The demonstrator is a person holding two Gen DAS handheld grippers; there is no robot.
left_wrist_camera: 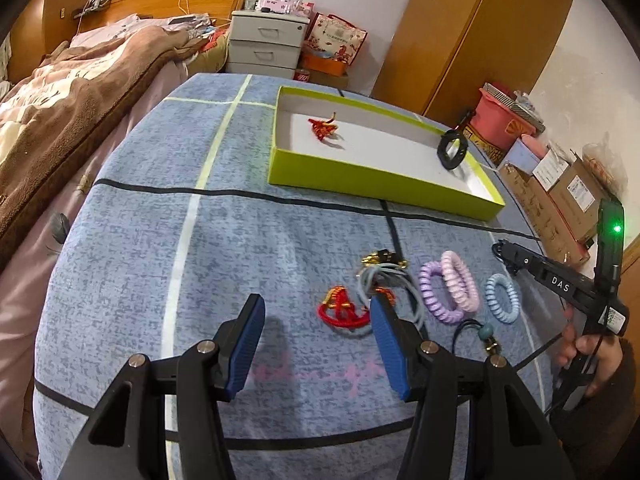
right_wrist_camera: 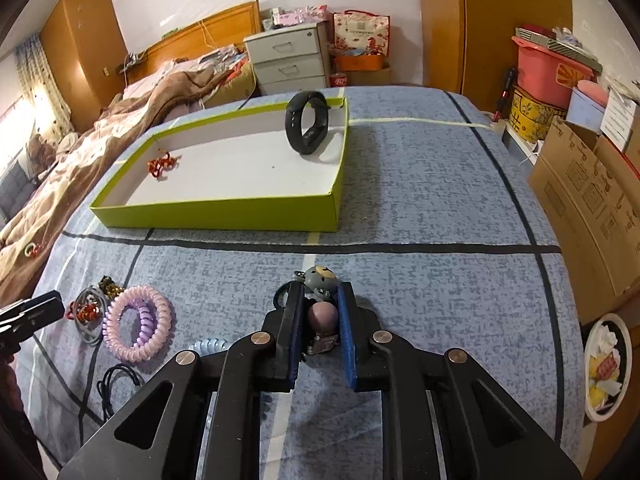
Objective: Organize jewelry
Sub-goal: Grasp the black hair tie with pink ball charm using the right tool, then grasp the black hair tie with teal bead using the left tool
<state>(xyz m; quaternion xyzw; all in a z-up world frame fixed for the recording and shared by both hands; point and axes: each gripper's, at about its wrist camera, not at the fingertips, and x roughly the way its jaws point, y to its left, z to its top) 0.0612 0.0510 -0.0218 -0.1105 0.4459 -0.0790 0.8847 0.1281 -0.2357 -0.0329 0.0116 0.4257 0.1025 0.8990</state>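
A green-edged tray [left_wrist_camera: 352,178] [right_wrist_camera: 224,212] on the blue cloth holds a red knot charm [left_wrist_camera: 323,128] [right_wrist_camera: 162,164] and a black wristband [left_wrist_camera: 452,150] [right_wrist_camera: 306,122]. My left gripper [left_wrist_camera: 318,312] is open, low over the cloth, beside a red cord bracelet [left_wrist_camera: 342,312] and a grey hair-tie bundle [left_wrist_camera: 384,276]. Purple and pink coil ties [left_wrist_camera: 450,286] [right_wrist_camera: 138,324] and a blue coil tie [left_wrist_camera: 502,298] lie to the right. My right gripper [right_wrist_camera: 320,300] is shut on a bear keychain charm [right_wrist_camera: 322,280] with a mauve ball.
A beaded black cord [left_wrist_camera: 486,334] lies near my left gripper's right finger. A bed with a brown blanket [left_wrist_camera: 72,92] lies left. Drawers [left_wrist_camera: 266,42] stand behind, and cardboard boxes [right_wrist_camera: 588,200] and a pink bin [right_wrist_camera: 548,68] to the right.
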